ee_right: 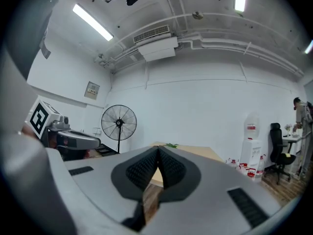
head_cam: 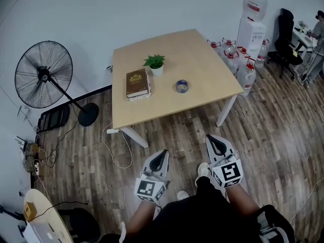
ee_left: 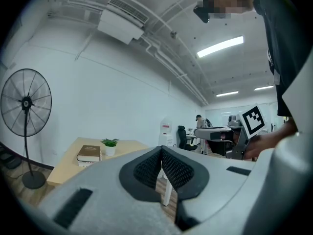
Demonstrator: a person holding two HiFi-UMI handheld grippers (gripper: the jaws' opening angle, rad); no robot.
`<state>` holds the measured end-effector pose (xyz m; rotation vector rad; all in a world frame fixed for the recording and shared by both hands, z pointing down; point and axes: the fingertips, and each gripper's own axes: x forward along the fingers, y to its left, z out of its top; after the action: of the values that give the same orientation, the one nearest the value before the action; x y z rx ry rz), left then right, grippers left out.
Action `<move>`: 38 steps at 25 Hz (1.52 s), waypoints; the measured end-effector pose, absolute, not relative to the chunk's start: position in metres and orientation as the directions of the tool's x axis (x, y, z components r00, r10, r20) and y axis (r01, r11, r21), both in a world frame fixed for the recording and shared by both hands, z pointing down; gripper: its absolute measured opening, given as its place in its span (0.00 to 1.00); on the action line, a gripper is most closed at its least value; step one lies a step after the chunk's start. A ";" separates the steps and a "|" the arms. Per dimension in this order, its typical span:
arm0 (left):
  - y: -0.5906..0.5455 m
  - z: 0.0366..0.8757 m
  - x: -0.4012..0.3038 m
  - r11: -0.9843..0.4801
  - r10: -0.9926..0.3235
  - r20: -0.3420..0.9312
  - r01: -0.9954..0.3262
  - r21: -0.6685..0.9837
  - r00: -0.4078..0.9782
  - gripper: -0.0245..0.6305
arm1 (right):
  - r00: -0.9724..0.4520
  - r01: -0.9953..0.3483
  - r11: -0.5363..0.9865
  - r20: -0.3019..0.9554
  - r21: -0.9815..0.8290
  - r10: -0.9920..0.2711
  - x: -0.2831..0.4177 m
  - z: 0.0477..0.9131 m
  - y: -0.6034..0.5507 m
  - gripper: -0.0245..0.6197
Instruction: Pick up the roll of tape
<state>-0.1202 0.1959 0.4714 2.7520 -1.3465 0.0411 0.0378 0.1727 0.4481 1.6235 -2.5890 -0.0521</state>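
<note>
While the roll of tape lies flat on the tabletop, near the book and the potted plant, the left gripper and right gripper hover over the wooden floor, well apart from it, jaws pressed together and empty.

White walls, wood-plank floor, wooden table, standing fan, water dispenser

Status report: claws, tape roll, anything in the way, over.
Left claw and right claw shut, empty, short of the table. Tape roll on it, untouched, right of the book. Nothing blocks approach.
</note>
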 end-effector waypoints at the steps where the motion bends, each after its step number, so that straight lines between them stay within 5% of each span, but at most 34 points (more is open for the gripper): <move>1: 0.188 0.472 -0.120 -0.610 -0.788 0.060 -0.790 0.058 0.613 0.04 | -0.436 -0.895 0.439 0.057 0.073 -0.898 0.038 0.449 0.164 0.03; 26: -0.037 0.474 -0.027 -0.561 -0.822 0.083 -0.826 0.049 0.563 0.04 | -0.562 -0.817 0.569 0.091 0.089 -0.822 0.115 0.456 -0.070 0.03; 38: -0.106 0.478 -0.038 -0.521 -0.846 0.097 -0.852 0.055 0.524 0.04 | -0.581 -0.799 0.593 0.122 0.102 -0.804 0.106 0.466 -0.149 0.03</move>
<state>-0.0378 -0.1061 0.4783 2.6576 -1.4852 0.0877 0.1058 -0.1491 0.4660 1.3500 -2.6623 -0.0540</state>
